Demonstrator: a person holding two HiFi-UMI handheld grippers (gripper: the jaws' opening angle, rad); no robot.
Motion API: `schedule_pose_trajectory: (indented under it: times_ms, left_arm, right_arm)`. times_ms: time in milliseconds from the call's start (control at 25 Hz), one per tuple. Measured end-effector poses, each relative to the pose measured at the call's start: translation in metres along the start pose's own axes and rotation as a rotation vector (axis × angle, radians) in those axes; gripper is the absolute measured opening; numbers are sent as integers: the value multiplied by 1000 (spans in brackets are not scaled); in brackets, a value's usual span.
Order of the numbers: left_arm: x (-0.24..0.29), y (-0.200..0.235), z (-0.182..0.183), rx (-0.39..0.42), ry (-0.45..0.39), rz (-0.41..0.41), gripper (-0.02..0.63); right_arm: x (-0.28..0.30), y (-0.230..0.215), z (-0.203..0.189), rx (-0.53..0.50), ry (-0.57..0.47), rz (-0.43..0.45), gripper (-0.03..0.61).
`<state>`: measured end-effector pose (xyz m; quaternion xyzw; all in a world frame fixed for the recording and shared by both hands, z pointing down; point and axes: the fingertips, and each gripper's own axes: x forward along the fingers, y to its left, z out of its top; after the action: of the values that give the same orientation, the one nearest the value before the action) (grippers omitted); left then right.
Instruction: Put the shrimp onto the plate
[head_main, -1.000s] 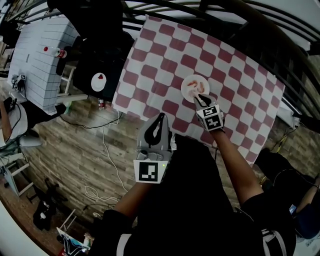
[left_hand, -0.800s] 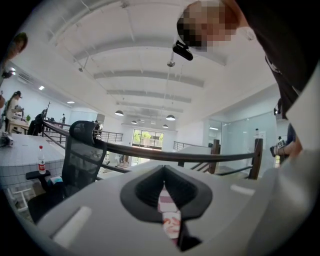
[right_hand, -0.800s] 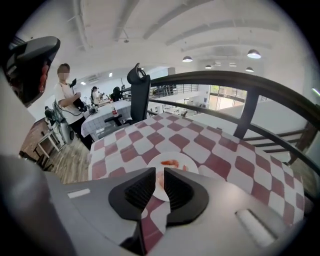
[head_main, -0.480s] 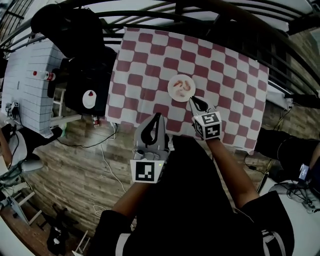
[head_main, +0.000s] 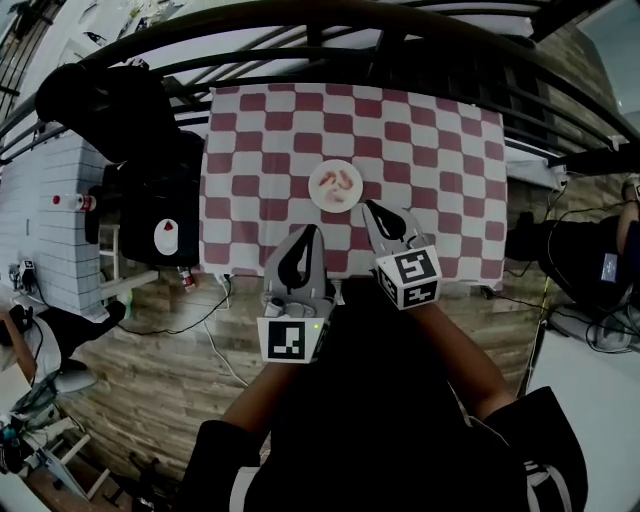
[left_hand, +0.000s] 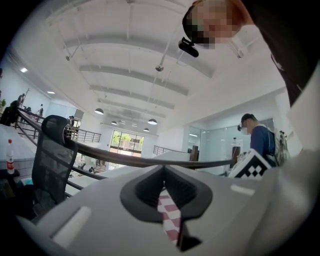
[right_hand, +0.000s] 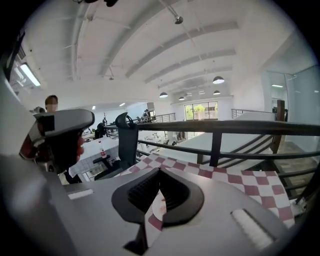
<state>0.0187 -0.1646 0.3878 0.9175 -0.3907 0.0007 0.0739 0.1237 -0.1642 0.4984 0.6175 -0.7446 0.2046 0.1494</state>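
Shrimp (head_main: 341, 182) lie on plate (head_main: 320, 192) | left claw (head_main: 312, 240), right claw (head_main: 375, 212): both closed, empty, above tabletop (head_main: 450, 160) near edge | risk: careless reach may bump plate, spilling shrimp.

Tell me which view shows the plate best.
The head view: the plate is seen whole from above, with pink shrimp on it. The right gripper view catches only a white sliver between its tongs; the left gripper view shows only checkered cloth there.

Fisheye views: black vignetted corners, the railing (right_hand: 215, 127) bowed. Bright, even indoor light from ceiling lamps (right_hand: 217, 80) and a far window (left_hand: 125, 144) (the ceiling (left_hand: 125, 60) nearly washed out). The left hand-held gripper (left_hand: 164, 180), close to the lens, is soft.
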Motion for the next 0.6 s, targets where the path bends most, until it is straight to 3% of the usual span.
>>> schedule_pose_trajectory:
  times_ms: [240, 600]
  left_arm:
    - [11, -18, 7, 11, -28, -52, 9]
    - [24, -48, 9, 32, 10, -139, 9]
  right_arm:
    - [-38, -8, 28, 4, -95, -74, 0]
    - [-91, -21, 60, 4, -228, -198, 0]
